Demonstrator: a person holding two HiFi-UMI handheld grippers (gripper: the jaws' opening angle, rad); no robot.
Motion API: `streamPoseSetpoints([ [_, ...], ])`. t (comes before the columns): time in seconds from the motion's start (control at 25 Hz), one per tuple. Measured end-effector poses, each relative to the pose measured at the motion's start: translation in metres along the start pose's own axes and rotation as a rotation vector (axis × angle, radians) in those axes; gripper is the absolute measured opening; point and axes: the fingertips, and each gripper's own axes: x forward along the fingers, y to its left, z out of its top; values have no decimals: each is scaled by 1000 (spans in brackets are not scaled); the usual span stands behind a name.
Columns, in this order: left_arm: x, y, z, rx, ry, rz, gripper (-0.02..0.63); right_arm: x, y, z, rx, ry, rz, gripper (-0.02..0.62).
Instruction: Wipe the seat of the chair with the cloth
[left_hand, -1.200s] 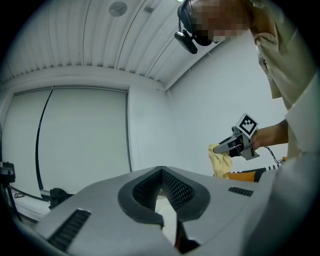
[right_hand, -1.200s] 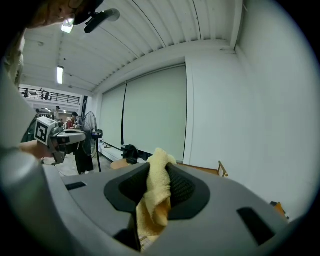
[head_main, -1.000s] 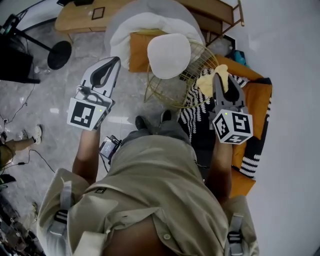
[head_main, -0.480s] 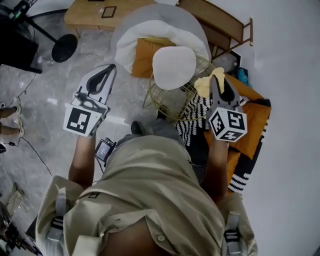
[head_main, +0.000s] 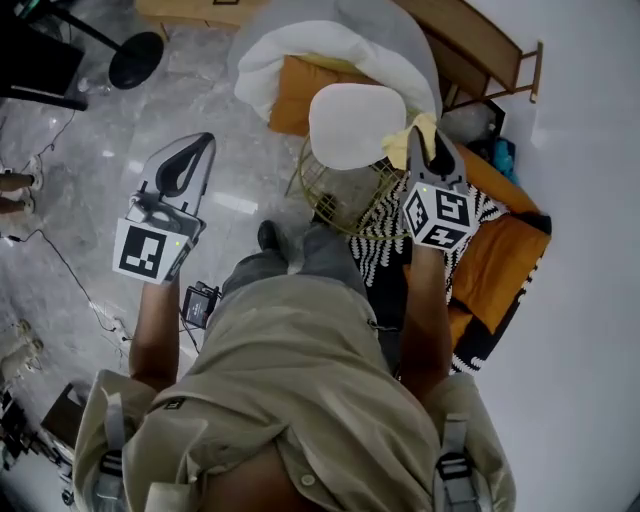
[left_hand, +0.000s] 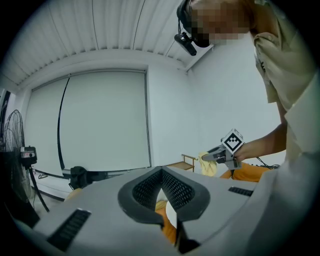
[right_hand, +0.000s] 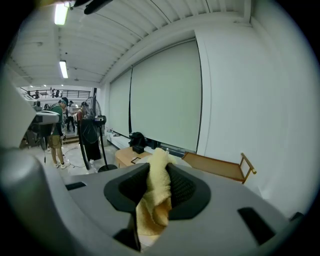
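Observation:
The chair has a round white seat (head_main: 352, 124) on a gold wire frame (head_main: 340, 192), seen from above in the head view. My right gripper (head_main: 426, 134) is shut on a yellow cloth (head_main: 402, 148), which hangs beside the seat's right edge. In the right gripper view the cloth (right_hand: 155, 200) is bunched between the jaws of my right gripper (right_hand: 159, 169). My left gripper (head_main: 206, 139) is held over the floor left of the chair, shut with nothing in it. The left gripper (left_hand: 161, 171) view shows the right gripper (left_hand: 216, 154) and cloth (left_hand: 208, 165) in the distance.
Behind the chair an orange cushion (head_main: 296, 92) lies under a white blanket (head_main: 300, 48). Black-and-white striped fabric (head_main: 386, 216) and another orange cushion (head_main: 500, 252) lie to the right by the white wall. A wooden bench (head_main: 488, 48), a fan base (head_main: 138, 58) and floor cables (head_main: 70, 275) surround me.
My right gripper has carried the cloth forward and closer to the seat's right edge. The left gripper has drifted a little to the left and stays shut.

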Motion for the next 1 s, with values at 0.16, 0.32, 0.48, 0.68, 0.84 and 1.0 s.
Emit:
streamPoseSetpoints([
  [0.16, 24, -2, -14, -20, 12, 13, 15, 56, -18, -43, 6, 44, 12, 118],
  [0.32, 32, -8, -53, -31, 127, 21, 15, 108, -39, -95, 27, 109, 2, 120],
  [0.48, 45, -21, -84, -63, 190, 35, 15, 153, -74, -140, 22, 137, -58, 121],
  [0.68, 52, -13, -125, -101, 240, 46, 15, 207, -74, -189, -3, 162, -125, 129],
  [0.84, 59, -7, -146, -132, 260, 49, 15, 237, -24, -217, -77, 196, -55, 130],
  [1.0, 61, -11, -154, -141, 272, 42, 16, 252, 73, -230, -140, 224, 133, 130],
])
